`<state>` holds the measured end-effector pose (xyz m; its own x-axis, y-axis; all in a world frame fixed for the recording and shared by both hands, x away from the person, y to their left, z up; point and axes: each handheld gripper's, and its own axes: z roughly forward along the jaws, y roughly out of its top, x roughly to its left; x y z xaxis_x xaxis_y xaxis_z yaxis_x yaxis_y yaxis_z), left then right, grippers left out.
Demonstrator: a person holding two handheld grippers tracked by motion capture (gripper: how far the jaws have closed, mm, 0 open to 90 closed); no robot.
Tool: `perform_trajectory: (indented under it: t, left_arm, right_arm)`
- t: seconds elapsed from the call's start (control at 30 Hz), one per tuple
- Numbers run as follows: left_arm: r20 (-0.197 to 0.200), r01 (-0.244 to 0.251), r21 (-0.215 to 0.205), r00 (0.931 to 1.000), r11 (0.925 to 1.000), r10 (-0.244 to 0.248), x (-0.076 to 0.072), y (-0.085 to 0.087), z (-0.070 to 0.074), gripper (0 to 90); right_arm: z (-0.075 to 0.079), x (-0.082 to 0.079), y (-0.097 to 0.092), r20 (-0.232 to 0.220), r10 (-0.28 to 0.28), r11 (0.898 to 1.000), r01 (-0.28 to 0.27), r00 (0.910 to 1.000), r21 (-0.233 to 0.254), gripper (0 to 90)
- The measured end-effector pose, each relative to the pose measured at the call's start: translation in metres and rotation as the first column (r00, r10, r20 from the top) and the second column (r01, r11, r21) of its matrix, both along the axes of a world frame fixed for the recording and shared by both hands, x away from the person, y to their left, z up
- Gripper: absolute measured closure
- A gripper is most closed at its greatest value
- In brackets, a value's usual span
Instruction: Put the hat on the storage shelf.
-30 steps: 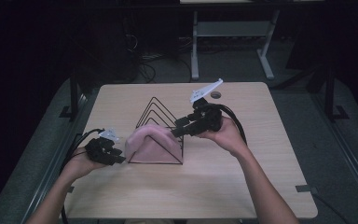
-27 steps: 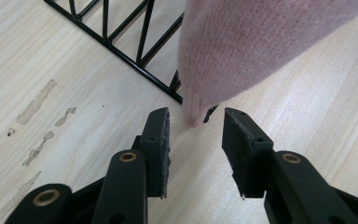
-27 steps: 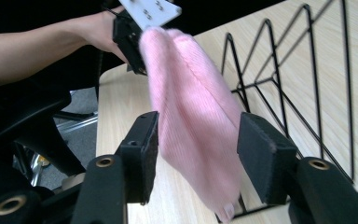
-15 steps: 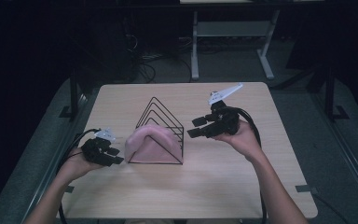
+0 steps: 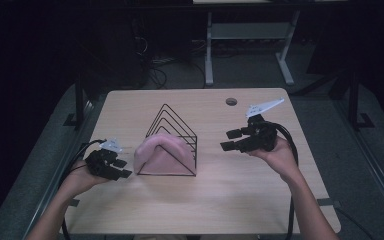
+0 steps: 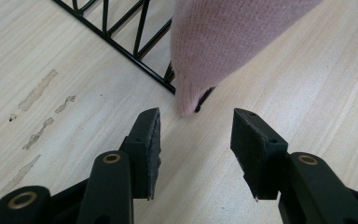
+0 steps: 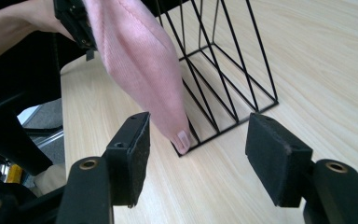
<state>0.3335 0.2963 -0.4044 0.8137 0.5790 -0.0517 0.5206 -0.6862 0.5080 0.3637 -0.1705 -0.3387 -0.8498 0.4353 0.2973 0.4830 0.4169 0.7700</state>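
Draping done by the look of it: pink cloth (image 5: 161, 152) hangs over the front of the black wire rack (image 5: 176, 131) mid-table. Left gripper (image 5: 121, 169) and right gripper (image 5: 232, 140) released, jaws just been opening, nothing between. Back both straight off, don't snag cloth.

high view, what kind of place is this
Probably a lab or workshop set up for recording: a lone wooden table in a dark room, loose cables on the floor, and a metal-framed bench behind.
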Motion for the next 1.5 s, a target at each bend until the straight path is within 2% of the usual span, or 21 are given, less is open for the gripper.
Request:
perform_trajectory:
  t: [0.9, 1.3, 1.5]
  left_arm:
    - [0.003, -0.023, -0.031, 0.9997, 0.9993, 0.024, -0.008, 0.006, 0.001, 45.1]
    - [0.012, -0.029, -0.044, 0.9995, 0.9986, 0.030, -0.014, 0.004, -0.002, 42.1]
    - [0.011, -0.044, -0.071, 0.9989, 0.9965, 0.045, -0.018, 0.004, -0.005, 40.6]
  right_arm:
    - [-0.028, -0.020, -0.044, -0.011, -0.094, 0.995, 0.094, 0.9955, -0.026, 36.4]
    - [-0.050, -0.032, -0.067, -0.040, -0.143, 0.989, 0.141, 0.9890, -0.037, 35.2]
    - [-0.057, -0.039, -0.076, -0.054, -0.164, 0.985, 0.161, 0.9849, -0.059, 34.8]
